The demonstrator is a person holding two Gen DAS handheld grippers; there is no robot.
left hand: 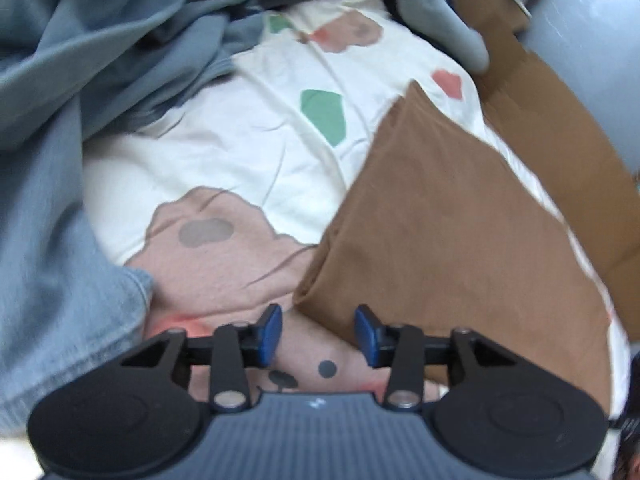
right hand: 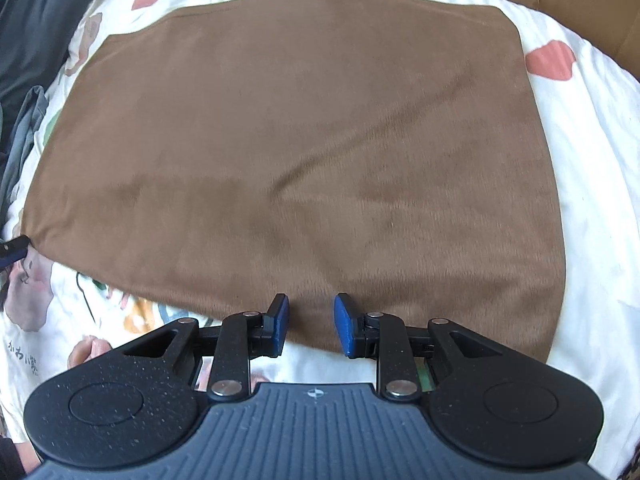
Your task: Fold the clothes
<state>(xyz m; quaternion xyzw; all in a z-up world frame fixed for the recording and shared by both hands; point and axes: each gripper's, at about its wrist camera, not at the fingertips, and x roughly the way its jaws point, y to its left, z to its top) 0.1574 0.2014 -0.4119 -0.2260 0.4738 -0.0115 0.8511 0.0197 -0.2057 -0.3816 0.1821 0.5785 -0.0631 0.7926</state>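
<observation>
across a white bedsheet (right hand: 592, 168) printed with pink, green and coral shapes lies the brown cloth (right hand: 296, 140), spread flat and nearly square, its pile brushed into darker streaks. from the right wrist view the right hand-held gripper (right hand: 308, 326) hangs over the cloth's near edge; its blue pads (right hand: 346, 326) stand apart and nothing is pinched between them. at the far left edge of that view a blue fingertip of the other tool shows by the cloth's left corner. from the left wrist view the left hand-held gripper (left hand: 318, 334) sits just beside that corner of the brown cloth, jaws parted with only the printed sheet visible in the gap; the right-hand pad overlaps the cloth's edge, though whether it touches is unclear. to the left a heap of blue-grey clothes (left hand: 80, 60) and pale denim (left hand: 52, 300) crowds the sheet. brown cardboard (left hand: 560, 140) lies beyond the sheet on the right.
</observation>
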